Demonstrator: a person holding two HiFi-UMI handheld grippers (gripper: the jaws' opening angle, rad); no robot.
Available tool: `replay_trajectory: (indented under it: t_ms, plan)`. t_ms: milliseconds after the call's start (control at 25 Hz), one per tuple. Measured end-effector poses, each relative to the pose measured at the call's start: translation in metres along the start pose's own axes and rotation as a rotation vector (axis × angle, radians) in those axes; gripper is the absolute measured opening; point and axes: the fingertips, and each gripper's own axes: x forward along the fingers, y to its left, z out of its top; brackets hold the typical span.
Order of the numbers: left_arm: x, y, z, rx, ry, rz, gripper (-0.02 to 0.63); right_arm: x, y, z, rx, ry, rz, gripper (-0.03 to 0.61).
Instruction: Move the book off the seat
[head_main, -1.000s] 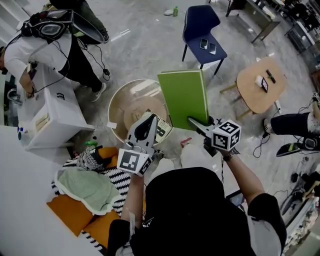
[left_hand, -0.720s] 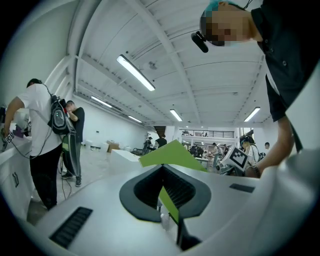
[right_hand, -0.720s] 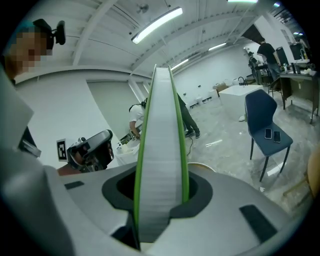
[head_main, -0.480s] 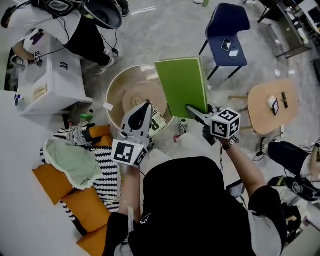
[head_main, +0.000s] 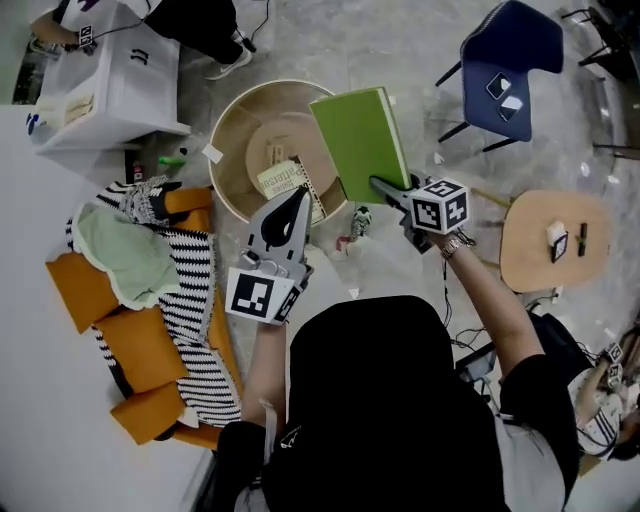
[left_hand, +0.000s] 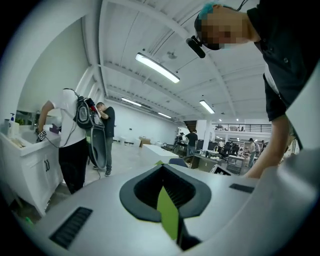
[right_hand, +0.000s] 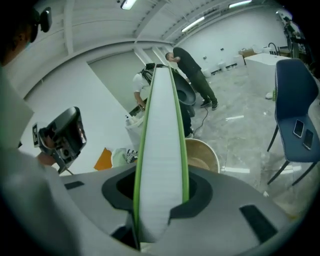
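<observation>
A green-covered book (head_main: 358, 142) hangs above the floor, with my right gripper (head_main: 380, 186) shut on its lower edge. It overlaps the right rim of a round wooden tub (head_main: 232, 120). In the right gripper view the book's white page edge (right_hand: 162, 135) stands upright between the jaws of the right gripper (right_hand: 161, 192). My left gripper (head_main: 296, 197) is shut and holds nothing; it sits left of the book, over the tub's near rim. In the left gripper view a green sliver shows beyond the left gripper (left_hand: 167, 202). The seat, a sofa with orange cushions (head_main: 130, 340), lies at the left.
A printed booklet (head_main: 288, 178) lies inside the tub. On the sofa are a striped blanket (head_main: 195, 290) and a pale green towel (head_main: 118, 250). A white cabinet (head_main: 110, 75) stands at the top left, a blue chair (head_main: 505, 70) at the top right, a round wooden side table (head_main: 555, 250) at the right.
Both grippers have swung away from the sofa and lower, the right one still carrying the book. The tub now lies right behind the book, and more of the sofa shows.
</observation>
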Motion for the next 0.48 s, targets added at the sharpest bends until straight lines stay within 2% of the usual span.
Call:
replay_trajectory:
  t_ms: [240,480]
  plan:
    - [0.022,0.015,-0.033,-0.051,0.016,0.058,0.010,0.058,-0.065,-0.043,0.089,0.095,-0.034,0.135]
    - [0.053,0.032,-0.079,-0.066,0.036,0.009,0.010,0.106,-0.106,-0.087,0.203,0.095,-0.065,0.137]
